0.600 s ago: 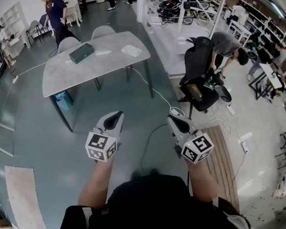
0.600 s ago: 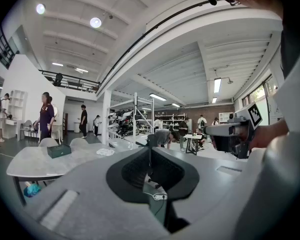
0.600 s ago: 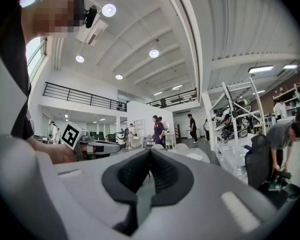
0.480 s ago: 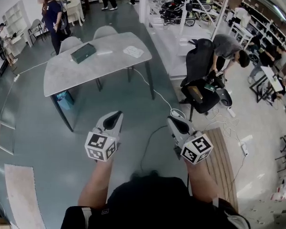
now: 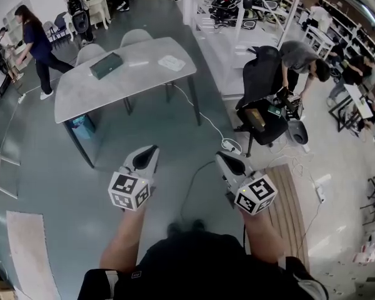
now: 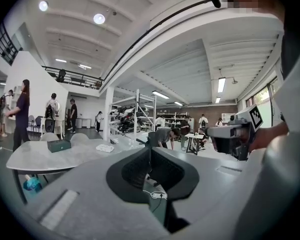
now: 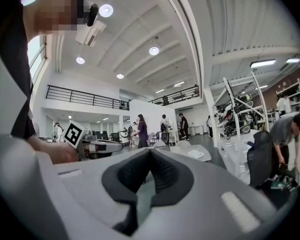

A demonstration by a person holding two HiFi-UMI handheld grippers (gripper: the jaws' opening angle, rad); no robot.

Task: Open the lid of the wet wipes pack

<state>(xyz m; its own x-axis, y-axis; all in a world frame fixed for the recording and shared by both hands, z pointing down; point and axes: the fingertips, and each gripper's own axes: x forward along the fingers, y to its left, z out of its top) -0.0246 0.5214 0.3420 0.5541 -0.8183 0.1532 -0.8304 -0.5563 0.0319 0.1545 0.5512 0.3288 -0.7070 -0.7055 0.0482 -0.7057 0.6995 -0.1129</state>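
Observation:
A grey table stands a few steps ahead of me across the floor. A flat white pack lies near its right end and a dark green box lies near its middle. The left gripper view shows the same white pack and box. My left gripper and right gripper are held side by side in front of my body, over bare floor and far short of the table. Both are shut with nothing between the jaws.
A person bends over a black office chair at the right. A power strip with its cable lies on the floor ahead, and a wooden pallet lies beside my right arm. Two chairs stand behind the table. A person walks at far left.
The person near the table's far left corner has walked off to the left. Both grippers have shifted only slightly and keep their jaws shut.

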